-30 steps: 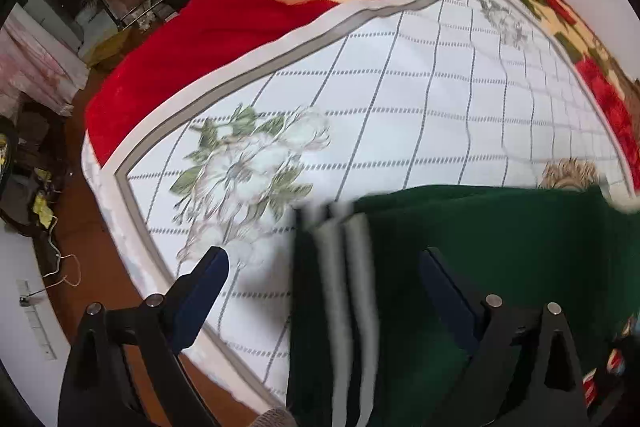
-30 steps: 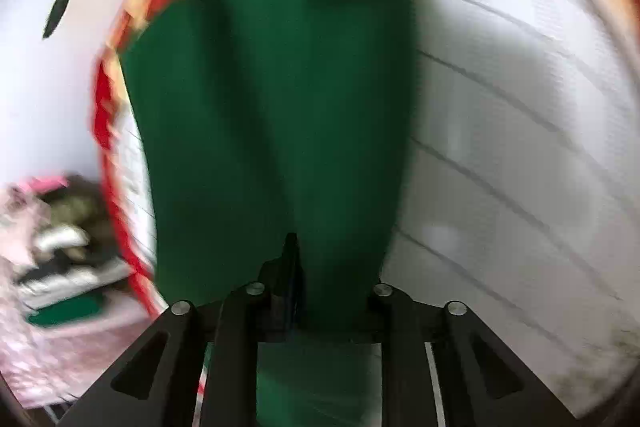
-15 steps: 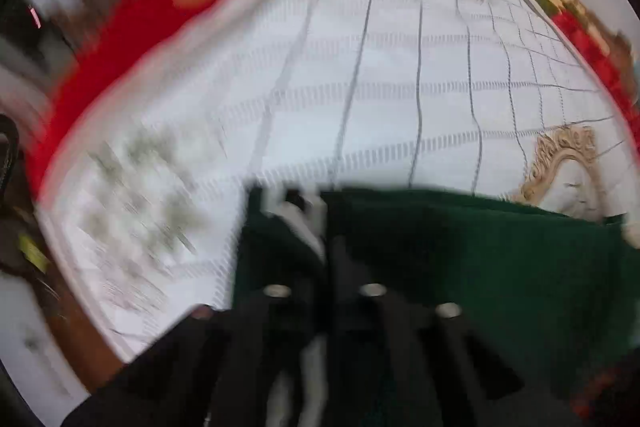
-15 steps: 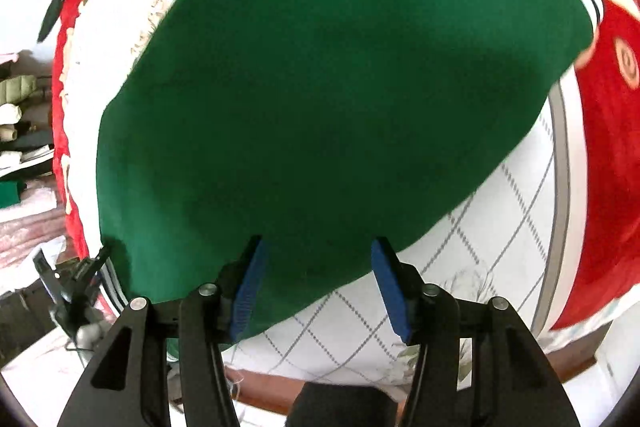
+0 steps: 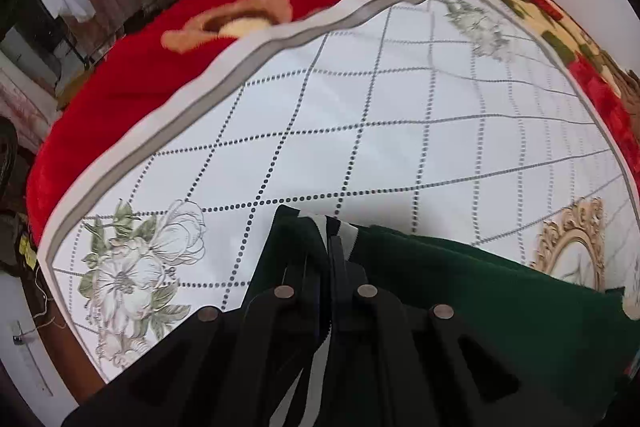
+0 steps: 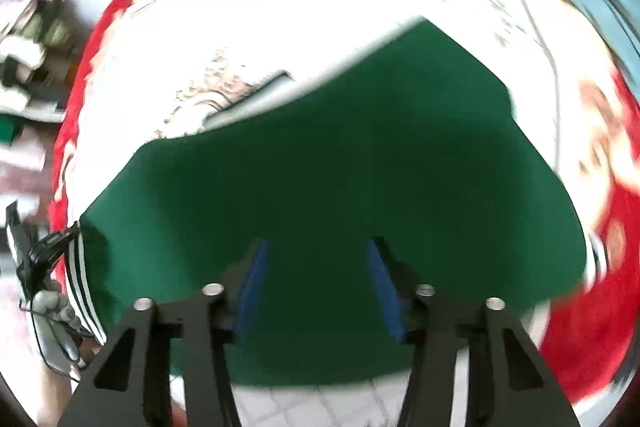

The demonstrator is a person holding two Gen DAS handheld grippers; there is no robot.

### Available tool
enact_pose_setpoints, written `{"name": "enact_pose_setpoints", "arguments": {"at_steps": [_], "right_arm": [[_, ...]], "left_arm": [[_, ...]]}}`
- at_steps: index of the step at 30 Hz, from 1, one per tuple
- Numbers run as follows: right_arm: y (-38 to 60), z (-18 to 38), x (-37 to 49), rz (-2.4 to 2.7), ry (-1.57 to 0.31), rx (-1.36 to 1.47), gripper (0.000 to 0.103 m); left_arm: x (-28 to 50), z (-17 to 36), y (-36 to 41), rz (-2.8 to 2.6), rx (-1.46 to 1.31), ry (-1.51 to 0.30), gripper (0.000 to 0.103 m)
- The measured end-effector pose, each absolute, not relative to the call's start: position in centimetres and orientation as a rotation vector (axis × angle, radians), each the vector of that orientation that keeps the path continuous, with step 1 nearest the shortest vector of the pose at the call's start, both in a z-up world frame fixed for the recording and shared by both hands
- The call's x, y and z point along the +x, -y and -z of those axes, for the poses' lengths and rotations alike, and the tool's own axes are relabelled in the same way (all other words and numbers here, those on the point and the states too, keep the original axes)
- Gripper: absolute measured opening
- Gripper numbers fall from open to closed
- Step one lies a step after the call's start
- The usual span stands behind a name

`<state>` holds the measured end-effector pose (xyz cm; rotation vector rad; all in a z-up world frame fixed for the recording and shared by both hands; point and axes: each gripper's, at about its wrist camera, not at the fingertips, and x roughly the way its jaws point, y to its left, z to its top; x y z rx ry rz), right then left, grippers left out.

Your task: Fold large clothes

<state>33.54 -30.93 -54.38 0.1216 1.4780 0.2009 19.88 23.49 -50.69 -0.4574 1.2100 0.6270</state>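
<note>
Green knit fabric, a large dark green garment (image 6: 320,163) with a black-and-white striped trim (image 5: 334,231), lay spread on the white quilted bedspread with a dotted grey diamond pattern (image 5: 360,99), which in turn covered a red plush blanket with tan flowers (image 5: 160,67). The left gripper (image 5: 330,267) was clenched on the striped trim, its jaws pressed together with cloth pinched between them and the garment trailing off to its right. The right gripper (image 6: 316,283) was released: its blue-padded fingers (image 6: 252,283) stood well apart above the green cloth, which filled the field ahead of them, and no fabric sat between the pads. That view was blurred, so whether the pads touched the cloth could not be determined. The step in hand appeared to be securing a second hold for a fold. To do it well, the right gripper would have needed to close on an edge or corner rather than on the flat middle, taking all layers at once. The left hold should have been kept firm and level with the right, so the cloth stayed taut between them and no wrinkles were folded in. The loose bedspread beneath could have been caught by a low bite.
</note>
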Motion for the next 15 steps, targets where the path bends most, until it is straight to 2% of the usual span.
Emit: {"name": "enact_pose_setpoints", "arguments": {"at_steps": [1, 3, 7, 12, 13, 14, 15], "right_arm": [[30.7, 54.9, 35.4, -0.215, -1.49, 0.116, 0.036], [29.8, 57.0, 38.4, -0.233, -1.482, 0.102, 0.032], [29.2, 62.1, 42.6, -0.176, -1.514, 0.137, 0.031], [29.1, 60.6, 43.6, -0.158, -1.536, 0.119, 0.033], [29.6, 59.9, 43.6, -0.17, -1.548, 0.141, 0.036], [29.2, 59.2, 43.5, -0.185, -1.556, 0.167, 0.047], [30.1, 57.9, 42.9, -0.201, -1.558, 0.207, 0.054]], "left_arm": [[19.9, 51.0, -23.6, -0.626, -0.468, -1.216, 0.001], [19.8, 51.2, -23.6, -0.624, -0.466, -1.221, 0.001], [20.0, 52.0, -23.8, -0.615, -0.47, -1.247, 0.007], [20.4, 51.0, -24.0, -0.618, -0.459, -1.273, 0.01], [20.0, 49.9, -23.9, -0.611, -0.47, -1.249, 0.019], [19.8, 49.2, -23.9, -0.605, -0.481, -1.23, 0.044], [19.4, 48.3, -23.7, -0.593, -0.499, -1.208, 0.065]]}}
